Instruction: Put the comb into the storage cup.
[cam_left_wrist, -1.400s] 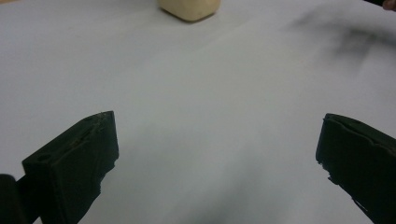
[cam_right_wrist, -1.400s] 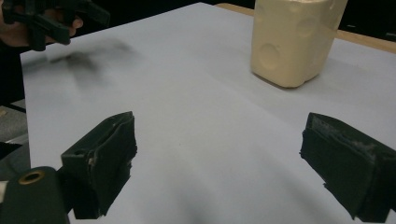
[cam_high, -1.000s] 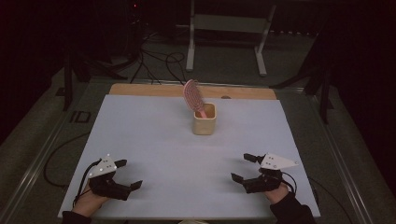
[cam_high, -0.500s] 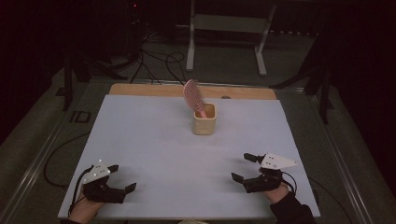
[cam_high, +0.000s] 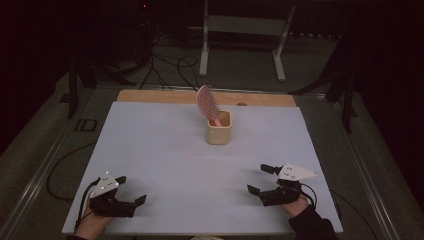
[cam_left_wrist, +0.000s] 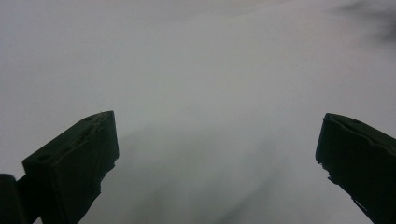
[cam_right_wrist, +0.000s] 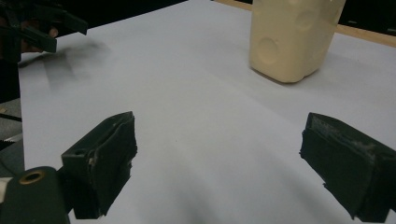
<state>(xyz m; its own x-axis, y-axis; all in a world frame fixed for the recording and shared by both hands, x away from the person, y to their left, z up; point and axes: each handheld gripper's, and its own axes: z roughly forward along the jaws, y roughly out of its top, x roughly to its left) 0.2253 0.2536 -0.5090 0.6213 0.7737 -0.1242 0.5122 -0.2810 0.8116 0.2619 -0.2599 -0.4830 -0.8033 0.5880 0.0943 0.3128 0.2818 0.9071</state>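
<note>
Inside cup (cam_high: 219, 128), hairbrush (cam_high: 206, 103) upright (leaning left).

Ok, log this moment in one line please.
left gripper: open, empty | right gripper: open, empty | brush: standing in cup | table: both grippers at near edge

White table (cam_high: 165, 150); cream holder (cam_high: 219, 127) standing far-centre, pink brush (cam_high: 206, 102) leaning inside

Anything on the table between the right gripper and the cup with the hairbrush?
Nothing: in the high view, bare white table runs from the right gripper to the cup holding the hairbrush.
</note>
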